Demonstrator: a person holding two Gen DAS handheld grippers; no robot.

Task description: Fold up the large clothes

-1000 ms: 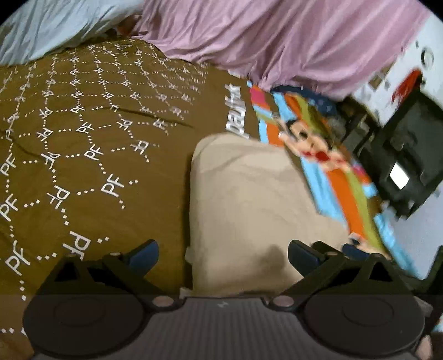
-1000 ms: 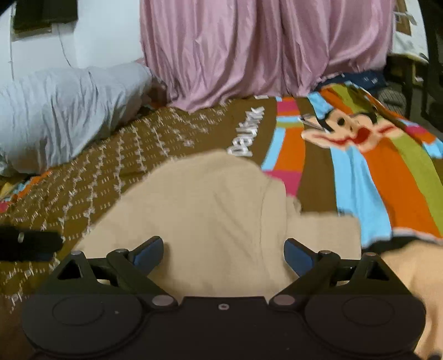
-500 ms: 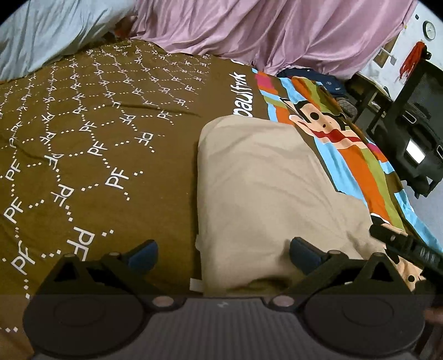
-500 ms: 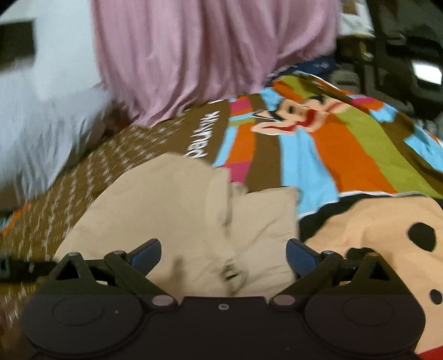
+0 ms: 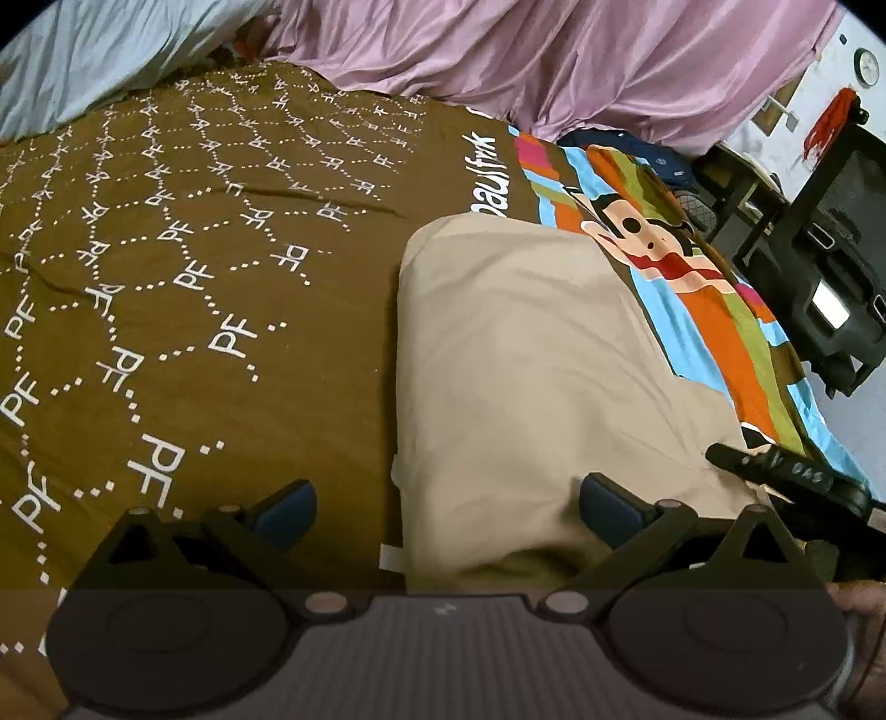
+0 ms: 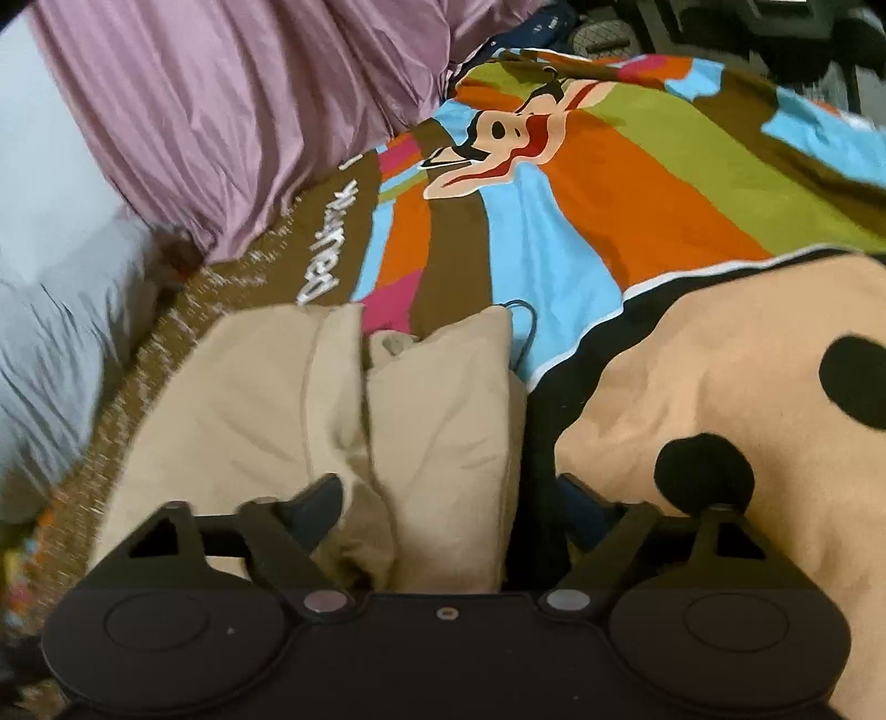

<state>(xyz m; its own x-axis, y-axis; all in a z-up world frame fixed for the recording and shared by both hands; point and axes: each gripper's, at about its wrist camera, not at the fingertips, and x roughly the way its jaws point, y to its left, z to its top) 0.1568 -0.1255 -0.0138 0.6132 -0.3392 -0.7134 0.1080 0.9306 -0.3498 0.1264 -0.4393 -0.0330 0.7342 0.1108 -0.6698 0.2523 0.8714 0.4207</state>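
Note:
A beige garment (image 5: 531, 376), folded into a long rectangle, lies on the bed's brown patterned cover (image 5: 166, 277). My left gripper (image 5: 446, 504) is open just above the garment's near end, and the cloth's left edge runs between its fingers. My right gripper (image 6: 448, 498) is at the garment's (image 6: 432, 421) right side. Its jaws are closing with a doubled-over fold of beige cloth between them, and the pads do not clearly press on it. In the left wrist view one black finger (image 5: 775, 471) of the right gripper shows at the garment's right edge.
A pink curtain (image 5: 581, 61) hangs behind the bed and a grey-blue pillow (image 5: 111, 50) lies at the back left. The striped cartoon part of the cover (image 6: 581, 183) stretches right of the garment. Black furniture (image 5: 819, 288) stands past the bed's right edge.
My right gripper has moved right and down to the garment's right edge, rolled, and its jaws have narrowed. It has come into the left wrist view. The left gripper has barely moved.

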